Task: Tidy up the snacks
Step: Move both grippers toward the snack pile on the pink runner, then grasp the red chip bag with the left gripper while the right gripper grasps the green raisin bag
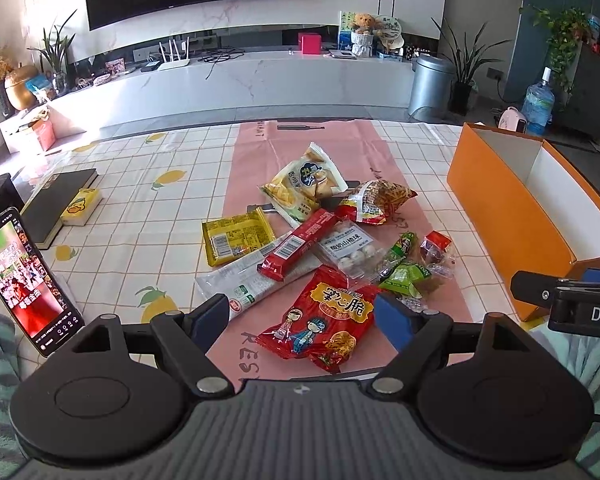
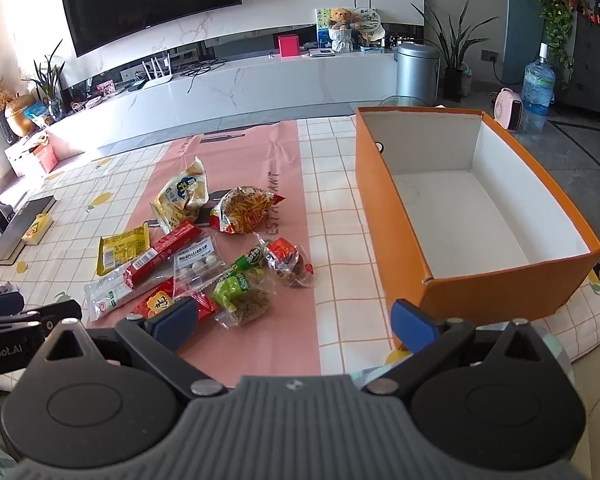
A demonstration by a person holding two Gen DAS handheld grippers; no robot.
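Several snack packets lie in a pile on the pink runner (image 1: pixel 260 152). Among them are a red cartoon bag (image 1: pixel 320 320), a long red bar (image 1: pixel 296 246), a yellow packet (image 1: pixel 236 238), a white tube (image 1: pixel 244 280), a green pack (image 2: pixel 242 294) and a fries bag (image 2: pixel 246 210). An orange box (image 2: pixel 460 280) with an empty white inside stands to the right. My left gripper (image 1: pixel 302 320) is open over the red cartoon bag, near the table's front edge. My right gripper (image 2: pixel 294 322) is open and empty between the pile and the box.
A phone (image 1: pixel 24 280) leans upright at the front left. A dark book (image 1: pixel 60 200) and a small yellow box (image 1: pixel 80 208) lie at the left on the checked tablecloth (image 1: pixel 140 208). Beyond the table are a TV unit, a silver bin (image 2: pixel 416 68) and plants.
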